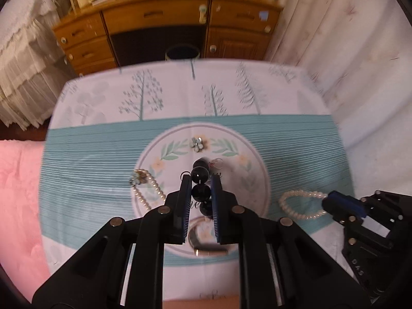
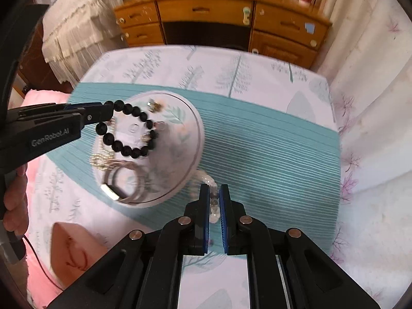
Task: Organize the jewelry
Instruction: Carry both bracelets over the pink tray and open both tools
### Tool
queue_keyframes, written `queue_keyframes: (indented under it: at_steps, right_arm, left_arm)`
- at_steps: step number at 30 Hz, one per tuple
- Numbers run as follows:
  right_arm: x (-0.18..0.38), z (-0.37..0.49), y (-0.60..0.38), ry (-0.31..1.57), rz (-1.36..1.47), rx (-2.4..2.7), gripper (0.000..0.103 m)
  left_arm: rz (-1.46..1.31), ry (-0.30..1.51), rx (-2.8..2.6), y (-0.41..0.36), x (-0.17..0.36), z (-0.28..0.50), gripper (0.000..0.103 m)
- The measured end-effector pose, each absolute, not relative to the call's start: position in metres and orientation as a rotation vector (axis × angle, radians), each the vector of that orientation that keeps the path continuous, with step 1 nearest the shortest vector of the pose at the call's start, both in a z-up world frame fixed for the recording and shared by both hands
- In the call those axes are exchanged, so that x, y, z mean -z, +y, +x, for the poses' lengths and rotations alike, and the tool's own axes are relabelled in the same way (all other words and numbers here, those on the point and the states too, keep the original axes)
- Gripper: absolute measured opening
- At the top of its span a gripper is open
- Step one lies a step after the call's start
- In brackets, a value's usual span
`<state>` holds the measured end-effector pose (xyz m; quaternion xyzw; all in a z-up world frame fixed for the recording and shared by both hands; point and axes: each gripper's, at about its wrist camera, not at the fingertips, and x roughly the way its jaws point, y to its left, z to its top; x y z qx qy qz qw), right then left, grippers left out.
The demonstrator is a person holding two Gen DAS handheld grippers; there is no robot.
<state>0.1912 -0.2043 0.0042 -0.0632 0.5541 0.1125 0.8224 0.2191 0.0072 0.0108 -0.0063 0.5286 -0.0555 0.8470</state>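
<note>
Two tools are clenched on bracelets at this moment, one in each of your hands.

In the left wrist view, your left tool (image 1: 201, 193) grips the black bead bracelet (image 1: 200, 175) between its blue pads, the beads strung in a line up the gap and past the fingertips. Take the round printed medallion (image 1: 231, 134) in the middle of the cloth-covered surface (image 1: 90, 154) as your landmark. A small flower-shaped piece (image 1: 197, 144) lies near its far edge. A pearl necklace with a butterfly charm (image 1: 144, 185) lies at its left side. A grey bangle (image 1: 203, 247) lies at its near edge, below the tool. To the right of the medallion, your right tool (image 1: 332, 200) pinches the white pearl bracelet (image 1: 301, 203).

In the right wrist view, your right tool (image 2: 214, 200) is closed on pale, blurred beads of the pearl bracelet (image 2: 212, 203), just outside the medallion's (image 2: 190, 118) near right rim. Over the medallion, the left tool (image 2: 103, 113) carries the black bead bracelet (image 2: 128, 131) as an open ring. The grey bangle (image 2: 123, 182) lies at the medallion's near left part. Your hand (image 2: 15, 198) shows at the left edge.
</note>
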Motion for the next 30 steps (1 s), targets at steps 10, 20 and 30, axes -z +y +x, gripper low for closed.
queue_keyframes:
  at_steps: [10, 20, 30]
  right_arm:
    - [-0.077, 0.112, -0.179, 1.057, -0.158, -0.286, 0.007]
    - [-0.103, 0.009, -0.116, 1.001, -0.23, -0.401, 0.007]
    - [-0.057, -0.057, -0.047, 1.081, -0.297, -0.557, 0.008]
  left_arm:
    - [-0.008, 0.985, 0.158, 0.028, -0.094, 0.123, 0.012]
    - [0.052, 0.918, 0.188, 0.041, -0.115, -0.003, 0.012]
    - [0.094, 0.905, 0.216, 0.046, -0.098, -0.082, 0.012]
